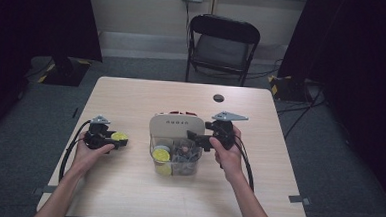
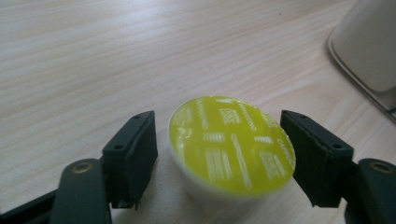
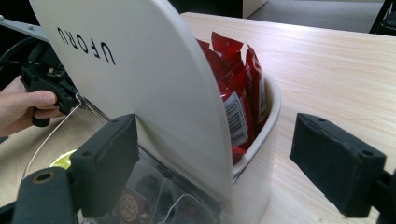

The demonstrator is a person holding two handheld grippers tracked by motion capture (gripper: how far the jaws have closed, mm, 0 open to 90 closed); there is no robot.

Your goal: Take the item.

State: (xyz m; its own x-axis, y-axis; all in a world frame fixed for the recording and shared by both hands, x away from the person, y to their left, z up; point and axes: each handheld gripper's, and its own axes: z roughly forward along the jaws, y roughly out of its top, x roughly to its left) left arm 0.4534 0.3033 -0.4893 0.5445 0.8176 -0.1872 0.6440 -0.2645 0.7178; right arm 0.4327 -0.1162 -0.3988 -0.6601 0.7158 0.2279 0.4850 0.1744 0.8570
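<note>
Yellow-lidded capsule (image 2: 232, 150) sits on the worktop (image 1: 126, 195) between the jaws of the left gripper (image 2: 219, 154), tilted so its foil lid faces the gripper's camera; white cup body underneath, resting on the wood. Left gripper's jaws stand apart, a clear gap showing on either side of the capsule, pads not pressing on it. In the high view the capsule (image 1: 119, 135) lies just ahead of the left gripper (image 1: 121, 141), well apart from the container to that gripper's right.

Right gripper (image 1: 192, 137) held at the right side of a white container (image 3: 140, 84) with a raised lid marked in dark letters. Its jaws are apart: one jaw lies against the lid's near face, the other stands clear over bare worktop, well off the container's wall. Whether the near pad presses on the lid, cannot tell. Nothing held.

Behind the lid, red packets (image 3: 236, 88) stand upright in the container's rear compartment. In front, a clear compartment (image 1: 176, 160) holds another yellow capsule (image 1: 161, 155) and darker capsules. The left hand (image 3: 21, 105) with its gripper is seen beyond the lid from the right gripper view
</note>
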